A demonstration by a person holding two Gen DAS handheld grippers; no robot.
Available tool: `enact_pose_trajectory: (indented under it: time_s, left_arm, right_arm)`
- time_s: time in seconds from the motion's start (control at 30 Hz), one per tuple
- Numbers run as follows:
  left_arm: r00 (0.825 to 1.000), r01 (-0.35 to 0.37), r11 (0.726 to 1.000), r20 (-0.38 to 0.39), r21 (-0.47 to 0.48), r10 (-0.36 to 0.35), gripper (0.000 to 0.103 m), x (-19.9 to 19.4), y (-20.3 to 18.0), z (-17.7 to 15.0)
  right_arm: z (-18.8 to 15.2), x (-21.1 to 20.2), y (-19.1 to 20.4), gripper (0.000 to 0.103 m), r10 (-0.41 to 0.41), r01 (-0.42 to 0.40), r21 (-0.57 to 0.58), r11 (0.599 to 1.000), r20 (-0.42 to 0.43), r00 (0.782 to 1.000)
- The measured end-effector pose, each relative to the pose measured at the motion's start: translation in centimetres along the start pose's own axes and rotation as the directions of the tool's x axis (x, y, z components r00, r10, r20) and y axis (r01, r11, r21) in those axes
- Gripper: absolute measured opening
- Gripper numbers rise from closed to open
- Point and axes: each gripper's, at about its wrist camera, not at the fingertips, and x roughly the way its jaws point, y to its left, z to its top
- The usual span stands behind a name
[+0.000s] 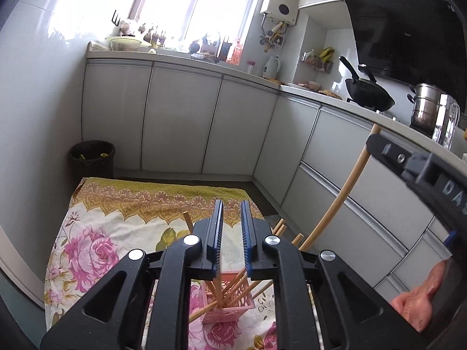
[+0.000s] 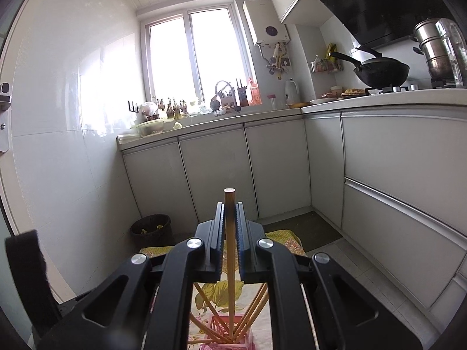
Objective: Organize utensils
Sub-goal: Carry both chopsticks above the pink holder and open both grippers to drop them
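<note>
chopsticks (image 1: 233, 291) in basket (image 1: 230, 306), basket on cloth (image 1: 96, 248), bin (image 1: 92, 159) behind

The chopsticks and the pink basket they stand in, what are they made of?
The chopsticks look like bamboo or light wood: pale tan, matte, with a plain cut end showing. The pink basket looks like moulded plastic: one even colour, smooth, with a regular grid of holes in its walls.
</note>
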Motion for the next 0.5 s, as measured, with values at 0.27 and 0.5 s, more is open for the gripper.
enact_pose_trajectory:
  time_s: [0.27,0.5]
  left_arm:
    - [0.997,-0.015,0.999,0.079,-0.029,0.018,0.019,-2.6,0.9,1.8]
    - [0.994,-0.042,0.998,0.102,-0.056,0.048,0.027,-4.3,2.2,1.5]
  right_arm:
    - [-2.4,1.6,0.4,0.008,0.009,-0.009,0.004,1.000,-0.016,1.000]
    - [-5.1,3.5,0.2,0.053,-0.005,0.007,0.023,1.000,-0.058,0.998]
